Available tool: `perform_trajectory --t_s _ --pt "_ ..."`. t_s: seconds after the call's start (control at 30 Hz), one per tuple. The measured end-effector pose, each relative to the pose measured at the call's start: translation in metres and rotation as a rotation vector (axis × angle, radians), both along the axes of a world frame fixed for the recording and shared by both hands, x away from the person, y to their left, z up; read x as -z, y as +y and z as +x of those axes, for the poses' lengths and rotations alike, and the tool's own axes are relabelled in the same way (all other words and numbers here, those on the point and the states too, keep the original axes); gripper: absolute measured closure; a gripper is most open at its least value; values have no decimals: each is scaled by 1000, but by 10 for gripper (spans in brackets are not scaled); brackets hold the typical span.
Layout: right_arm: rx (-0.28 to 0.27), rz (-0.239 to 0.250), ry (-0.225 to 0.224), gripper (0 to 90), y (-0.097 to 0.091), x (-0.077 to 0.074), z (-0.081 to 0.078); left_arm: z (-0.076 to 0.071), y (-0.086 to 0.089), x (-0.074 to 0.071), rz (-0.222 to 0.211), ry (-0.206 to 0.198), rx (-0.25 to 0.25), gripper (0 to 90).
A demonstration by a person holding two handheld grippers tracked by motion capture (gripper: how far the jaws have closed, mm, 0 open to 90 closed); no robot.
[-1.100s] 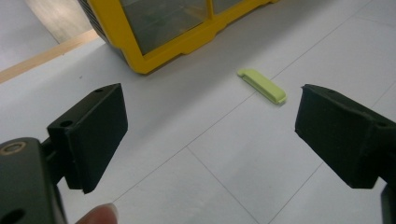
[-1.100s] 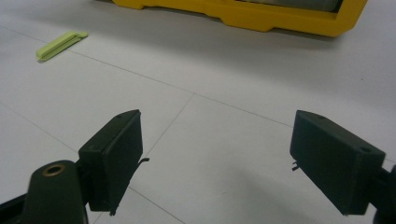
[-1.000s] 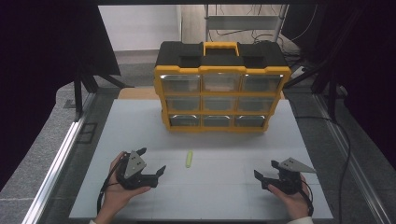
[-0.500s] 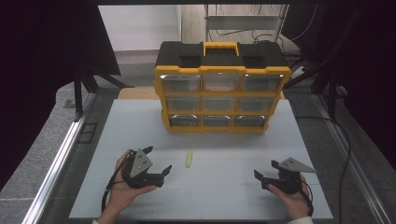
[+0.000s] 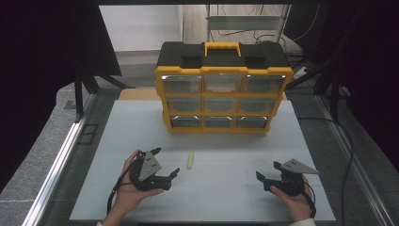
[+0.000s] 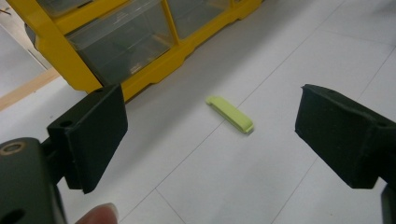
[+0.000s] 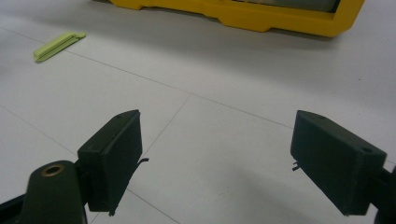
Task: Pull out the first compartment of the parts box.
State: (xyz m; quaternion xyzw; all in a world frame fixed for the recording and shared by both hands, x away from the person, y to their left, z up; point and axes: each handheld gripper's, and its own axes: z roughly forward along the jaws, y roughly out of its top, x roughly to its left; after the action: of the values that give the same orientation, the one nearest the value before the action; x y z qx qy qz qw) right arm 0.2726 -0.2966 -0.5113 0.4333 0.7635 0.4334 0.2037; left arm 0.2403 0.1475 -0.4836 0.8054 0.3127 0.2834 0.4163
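A small flat lime-green clip (image 5: 190, 160) lies on the white tabletop (image 5: 226, 188) in front of a yellow and black drawer organizer (image 5: 221, 89). My left gripper (image 5: 165, 163) is open, tilted toward the clip from its left, a short way off. In the left gripper view the clip (image 6: 230, 114) lies ahead between the wide-apart jaws, with the organizer (image 6: 116, 51) behind it. My right gripper (image 5: 266, 171) rests open near the front right of the table, nothing between its jaws. The right gripper view has the clip (image 7: 57, 45) far off at upper left.
The organizer holds rows of clear drawers and has a yellow handle (image 5: 222, 47) on top. A metal rail (image 5: 56, 165) runs along the table's left edge. Dark curtains stand on both sides, and cables (image 5: 348, 141) trail on the right.
My left gripper has moved right and a little forward toward the green clip, staying open. The right gripper has stayed put.
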Motion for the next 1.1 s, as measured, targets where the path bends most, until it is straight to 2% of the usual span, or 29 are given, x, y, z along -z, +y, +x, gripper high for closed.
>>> perform_trajectory --t_s 0.23,0.57,0.7,0.93,1.1 --pt "3 -4 3 169 0 0 0 0 -2 -2 28 -31 7 99" --pt "4 -6 4 170 0 0 0 -1 -7 -4 122 -117 22 99" --pt "7 -10 4 170 0 0 0 -2 -8 -7 144 -143 20 100" --pt "8 -12 5 170 0 1 0 -2 -11 -8 228 -190 6 100" --pt "9 -12 6 170 0 1 0 -2 -13 -11 262 -221 10 101"
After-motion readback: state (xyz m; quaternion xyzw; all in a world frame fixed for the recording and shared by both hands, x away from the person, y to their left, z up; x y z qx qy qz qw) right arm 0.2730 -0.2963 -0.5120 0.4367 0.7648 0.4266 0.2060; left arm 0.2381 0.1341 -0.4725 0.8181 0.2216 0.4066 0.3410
